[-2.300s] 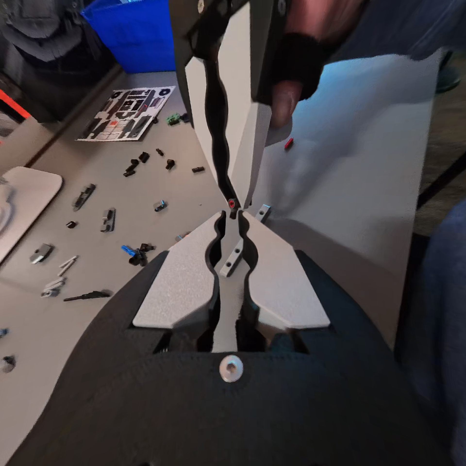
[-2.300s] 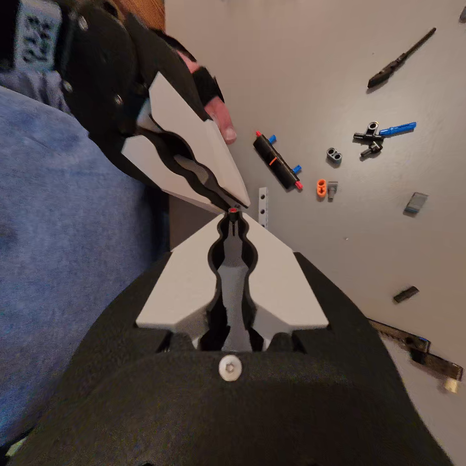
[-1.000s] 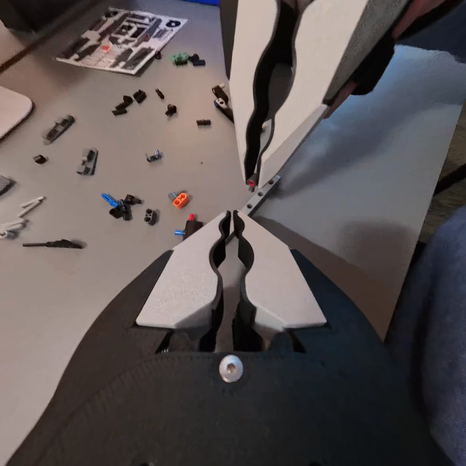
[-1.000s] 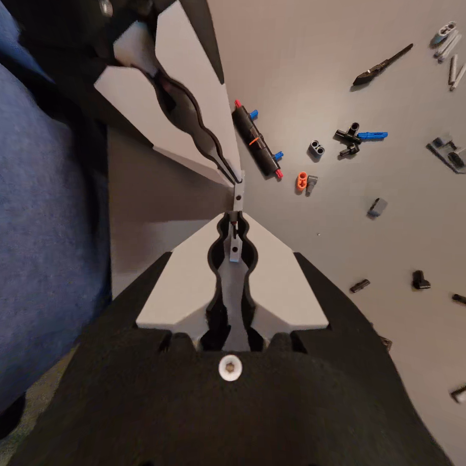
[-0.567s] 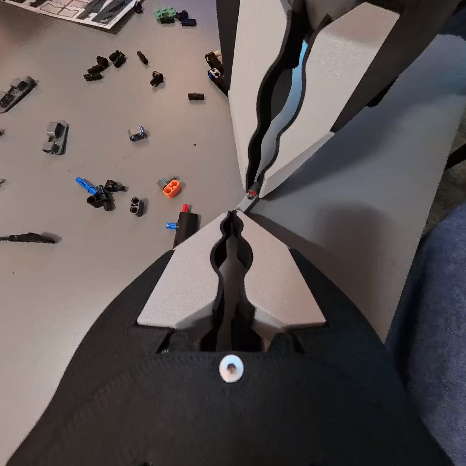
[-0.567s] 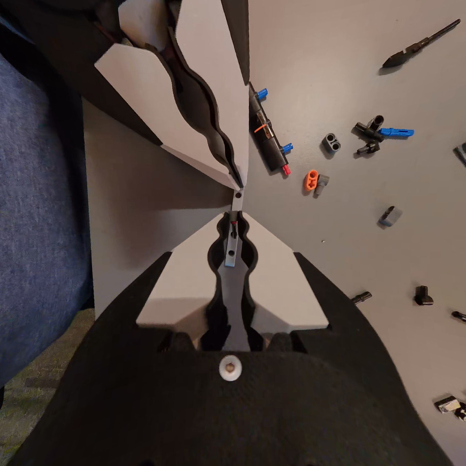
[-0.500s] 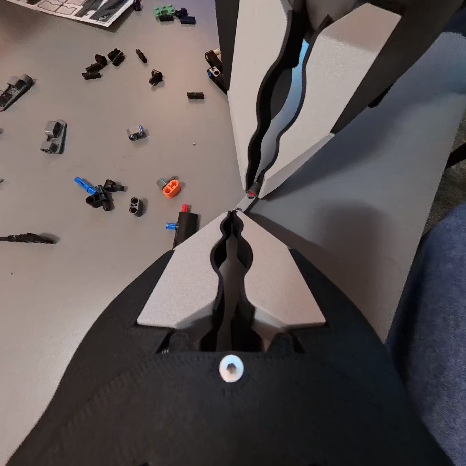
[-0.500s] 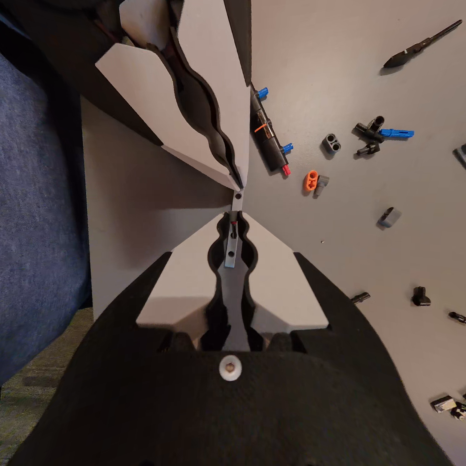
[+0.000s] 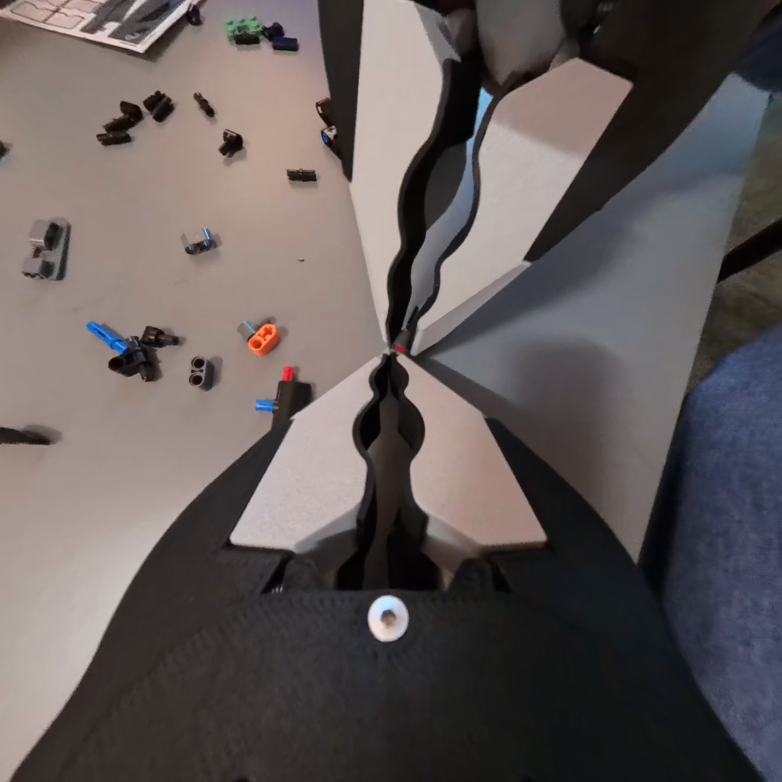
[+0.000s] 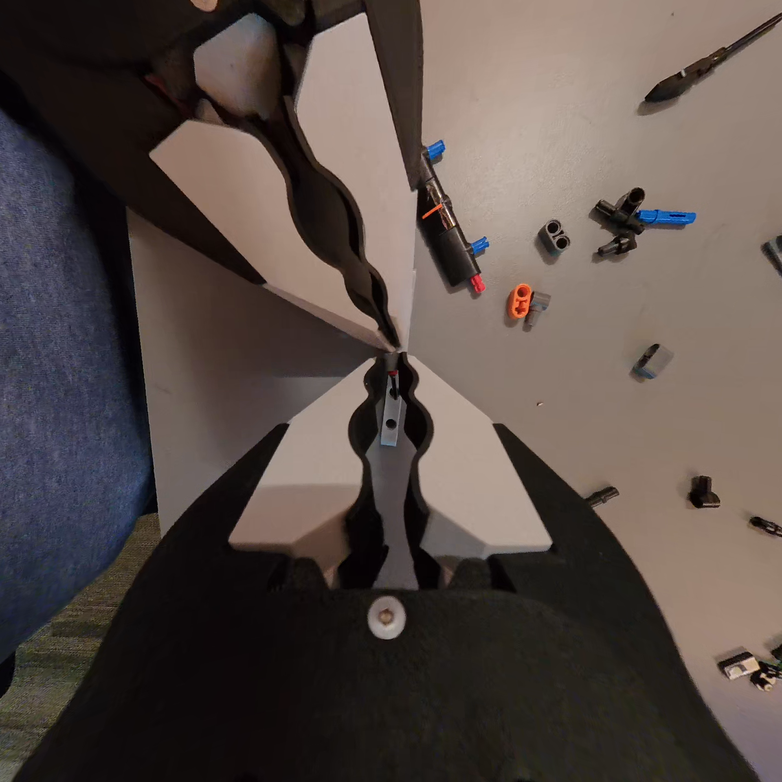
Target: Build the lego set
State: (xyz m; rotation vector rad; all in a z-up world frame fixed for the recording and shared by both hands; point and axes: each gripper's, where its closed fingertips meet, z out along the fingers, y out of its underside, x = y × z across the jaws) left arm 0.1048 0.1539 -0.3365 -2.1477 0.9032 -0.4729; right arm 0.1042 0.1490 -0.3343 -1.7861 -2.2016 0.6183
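Both grippers meet tip to tip above the near edge of the grey table (image 10: 634,402). Left gripper (image 9: 386,359) has its fingers pressed together on one end of a thin grey beam (image 10: 391,417) with round holes; in its own view the beam is all but hidden between the fingers. Right gripper (image 10: 391,359) is clamped on a small dark pin with a red tip (image 9: 400,348), and the beam runs under its fingers, showing in the wavy gap between them. The pin's red end (image 10: 392,373) sits against the beam near one of its holes; whether it is seated in the hole cannot be told.

Loose parts lie scattered on the table well apart from the grippers: an orange connector (image 10: 519,301) touching a grey piece, a black rod with blue and red pins (image 10: 452,237), a small grey two-hole connector (image 10: 555,236), a black joint with a blue axle (image 10: 643,218), and a long black pointed bar (image 10: 715,59). Farther off are a green piece (image 9: 243,30) and a printed sheet (image 9: 97,17) at the table's far side. Blue fabric (image 10: 55,338) fills the side of each view beside the table edge
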